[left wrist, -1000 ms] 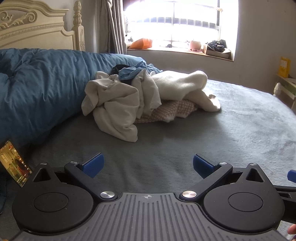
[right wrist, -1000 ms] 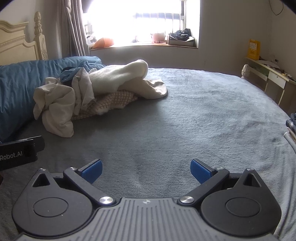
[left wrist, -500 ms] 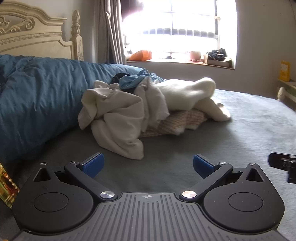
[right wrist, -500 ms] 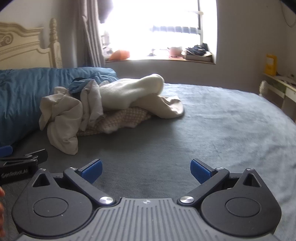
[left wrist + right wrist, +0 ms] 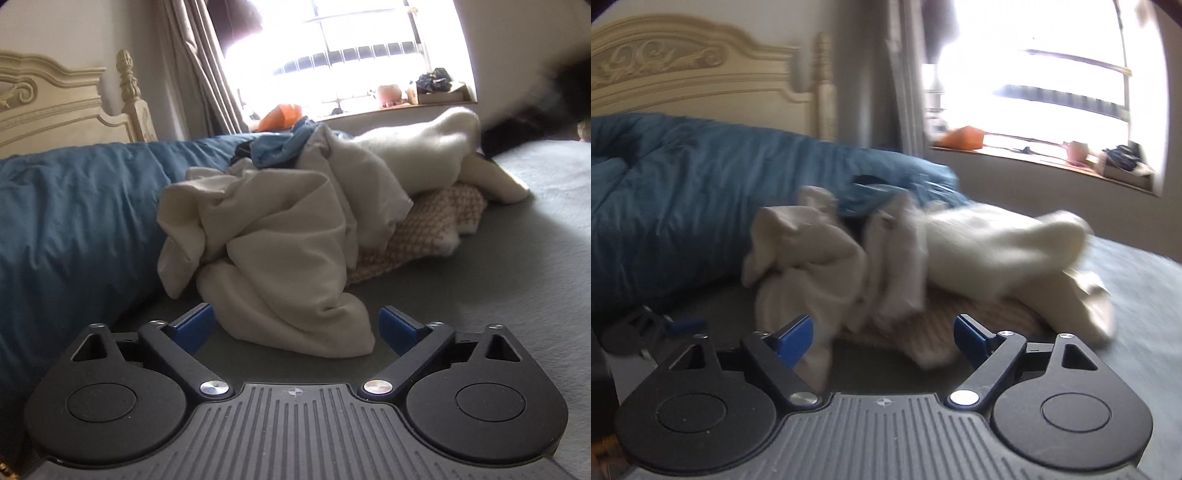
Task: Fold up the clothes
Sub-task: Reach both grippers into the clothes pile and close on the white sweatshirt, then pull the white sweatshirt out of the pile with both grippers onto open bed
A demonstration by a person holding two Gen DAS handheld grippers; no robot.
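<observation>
My left hand-held gripper (image 5: 293,326) is spread wide, nothing in it, w/ the low fold of the cream garment (image 5: 280,258) lying just ahead between the blue fingertips (image 5: 194,325). Clothes pile (image 5: 332,206) sits mid-frame on the grey bed (image 5: 517,277), against the blue duvet (image 5: 74,221) at left. My right hand-held gripper (image 5: 882,336) is also wide, empty; pile (image 5: 905,258) is centre frame, blurred, its near edge approx. at the tips.

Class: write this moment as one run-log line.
phase: reaching | left gripper: open, at cream garment | right gripper: open, near clothes pile | nothing gripped | folding not started
</observation>
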